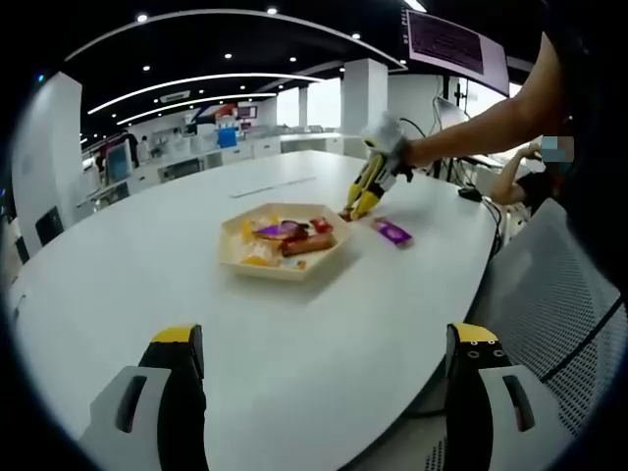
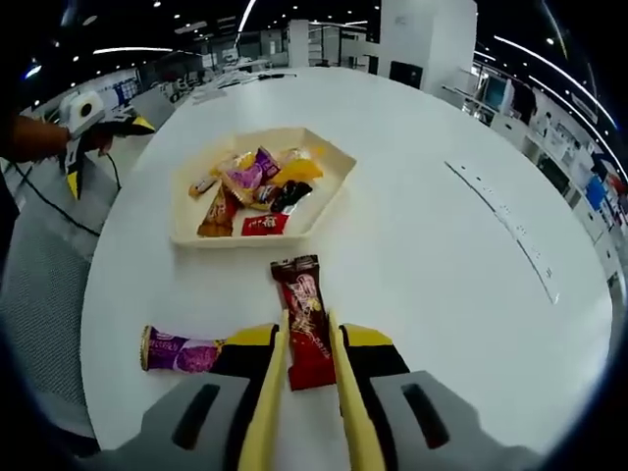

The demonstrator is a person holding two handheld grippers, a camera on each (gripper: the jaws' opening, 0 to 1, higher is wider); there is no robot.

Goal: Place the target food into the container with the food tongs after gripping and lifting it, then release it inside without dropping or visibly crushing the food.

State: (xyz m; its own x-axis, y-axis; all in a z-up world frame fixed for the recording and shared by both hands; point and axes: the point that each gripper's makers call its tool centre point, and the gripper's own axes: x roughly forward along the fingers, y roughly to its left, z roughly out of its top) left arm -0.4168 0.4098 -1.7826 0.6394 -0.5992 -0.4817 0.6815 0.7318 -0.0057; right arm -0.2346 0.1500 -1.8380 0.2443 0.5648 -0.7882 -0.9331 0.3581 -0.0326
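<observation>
1. Progress: about half a step in, imo. The right gripper [image 2: 309,378] has its jaws straddling the dark red snack bar [image 2: 305,329], which lies flat on the table [image 2: 442,294]. The jaws look close along both sides of the wrapper, but I can't tell if they're actually pinching it yet. No lift yet.
2. The tray [image 2: 329,201] is just ahead of the bar and already has a bunch of wrapped snacks in it. Left to do: clamp, lift, carry over the near rim, let go inside.
3. The left gripper [image 1: 319,378] hangs low near the table edge, jaws wide apart and holding nothing.
4. A purple wrapped candy [image 2: 177,351] sits just beside the right gripper, near the table edge, so a sloppy swing could knock it off.
5. Room: the path from bar to tray is short and open, w/ lots of bare table to the far side. Go gentle on the squeeze bc the wrapper looks soft.
</observation>
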